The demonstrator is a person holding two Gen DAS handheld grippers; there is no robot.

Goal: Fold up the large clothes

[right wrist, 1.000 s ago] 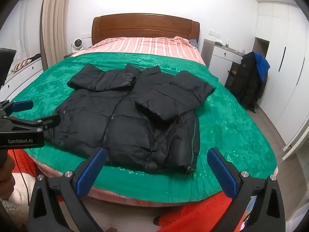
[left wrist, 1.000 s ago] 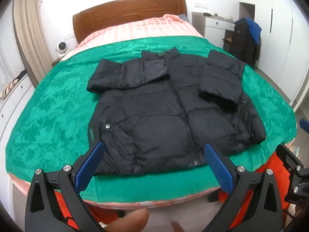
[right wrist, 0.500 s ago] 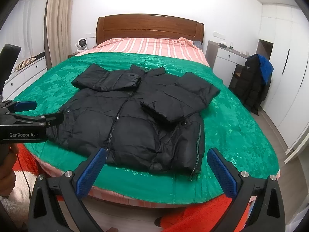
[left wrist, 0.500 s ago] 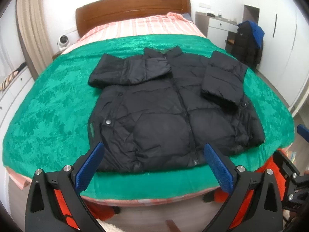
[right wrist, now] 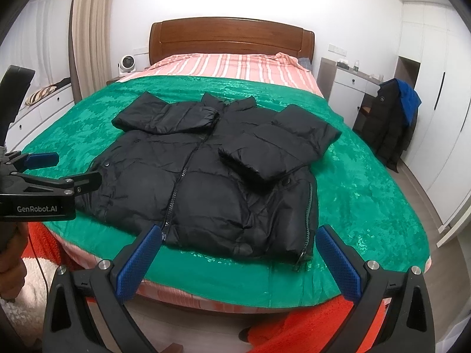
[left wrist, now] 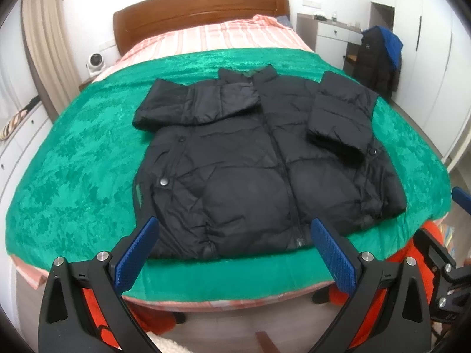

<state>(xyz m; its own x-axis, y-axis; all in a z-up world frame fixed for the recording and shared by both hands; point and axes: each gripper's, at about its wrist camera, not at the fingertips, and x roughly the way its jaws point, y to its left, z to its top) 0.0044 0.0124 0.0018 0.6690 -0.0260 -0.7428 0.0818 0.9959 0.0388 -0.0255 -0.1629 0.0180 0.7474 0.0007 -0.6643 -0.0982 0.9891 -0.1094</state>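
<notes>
Left wrist view: left claw [left wrist: 234,253] spread wide, empty, held off the foot edge of the bed [left wrist: 206,282]. Jacket [left wrist: 253,176] lies face up on the green cover [left wrist: 73,176], zipped, hem near the foot edge, collar toward the headboard [left wrist: 200,8]. Both sleeves are folded in over the chest: one [left wrist: 197,104] runs across below the collar, the other [left wrist: 341,117] lies down the side nearer the wardrobe. A part of the right claw shows at the frame's right edge.

Right wrist view: right claw [right wrist: 237,260] also spread, empty, off the foot edge nearer the wardrobe-side corner. Jacket [right wrist: 212,182] sits flat mid-bed; side zip near its hem corner. Left claw [right wrist: 67,173] is seen side-on beside the jacket's far hem corner; contact cannot be told.

Progress, judged: sleeve folds done; body not yet folded. Left: bring hem up to collar, or fold sides in first, then halve. Padded fabric will likely spring back, so press each fold.
</notes>
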